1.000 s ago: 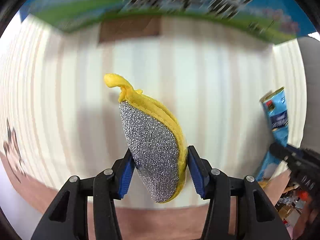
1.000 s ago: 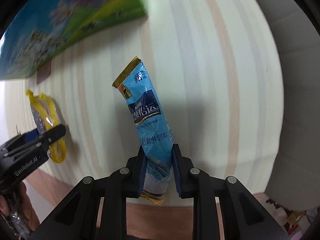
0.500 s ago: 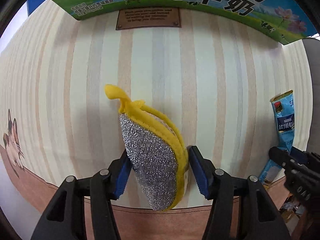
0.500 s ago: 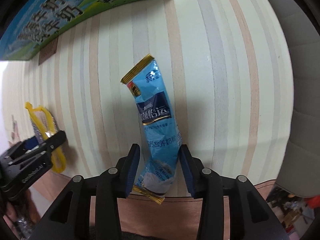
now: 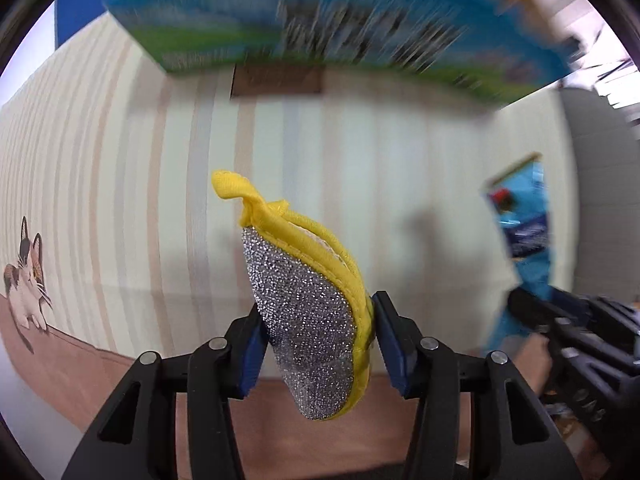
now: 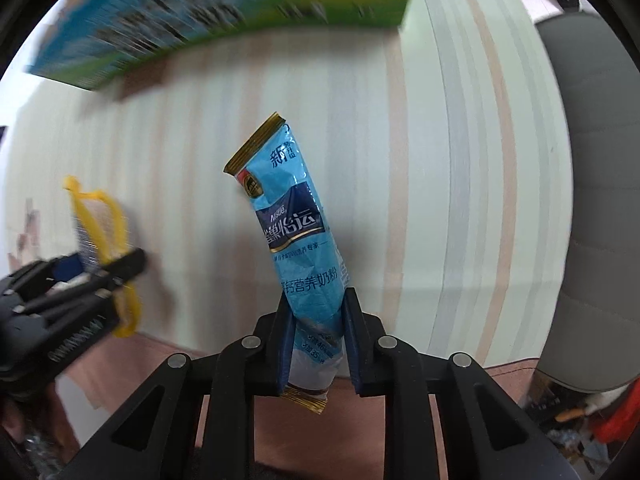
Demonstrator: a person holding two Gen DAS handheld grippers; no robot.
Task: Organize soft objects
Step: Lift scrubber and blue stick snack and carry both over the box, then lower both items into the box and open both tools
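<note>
My left gripper (image 5: pixel 318 340) pinches the squashy scouring pad (image 5: pixel 308 320) low down; my right gripper (image 6: pixel 316 332) clamps the crinkly, probably slippery milk-powder sachet (image 6: pixel 296 240) near its bottom seal.

Home-like room, striped tablecloth (image 5: pixel 360 152) with cartoon cat (image 5: pixel 26 280), milk carton box (image 6: pixel 208 16), grey chair (image 6: pixel 592 200)

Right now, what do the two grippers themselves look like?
Both are matte black plastic. The left gripper and right gripper each have angular linkage arms with triangular cutouts, round silver pins at the joints, and flat blue pads. White lettering marks the left one's side, too blurred to read.
</note>
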